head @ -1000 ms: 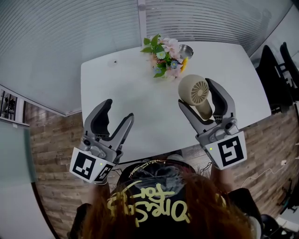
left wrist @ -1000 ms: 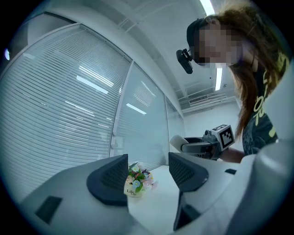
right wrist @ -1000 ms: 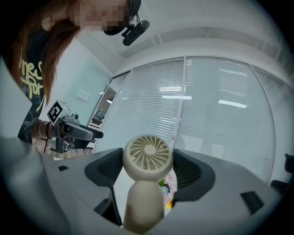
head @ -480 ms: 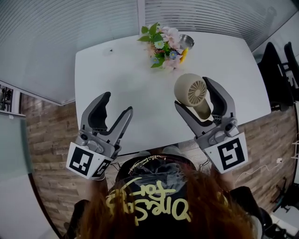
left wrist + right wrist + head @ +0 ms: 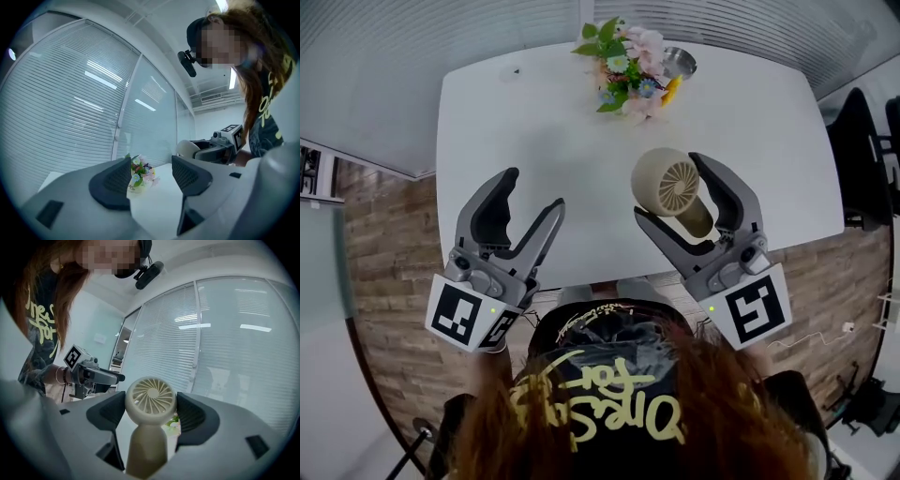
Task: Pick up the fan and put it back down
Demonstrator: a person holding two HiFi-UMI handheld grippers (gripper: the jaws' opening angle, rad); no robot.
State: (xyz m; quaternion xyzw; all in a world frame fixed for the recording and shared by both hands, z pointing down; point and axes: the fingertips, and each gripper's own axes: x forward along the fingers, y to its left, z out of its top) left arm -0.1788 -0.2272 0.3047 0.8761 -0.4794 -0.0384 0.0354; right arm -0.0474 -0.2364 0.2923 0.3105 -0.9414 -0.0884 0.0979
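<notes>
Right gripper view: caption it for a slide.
Right tool grips the fan by its head; left tool alongside, empty.

Nothing read for certain: yellow graffiti lettering (image 5: 598, 405) sprawled upside down across the person's black shirt (image 5: 614, 349), illegible

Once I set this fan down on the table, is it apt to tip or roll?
Probably top-heavy: the fan has a wide round head over a narrower handle, so stood upright it may tip. Laid down, the rounded body might roll. It looks like rigid plastic, undeformed between the jaws.
</notes>
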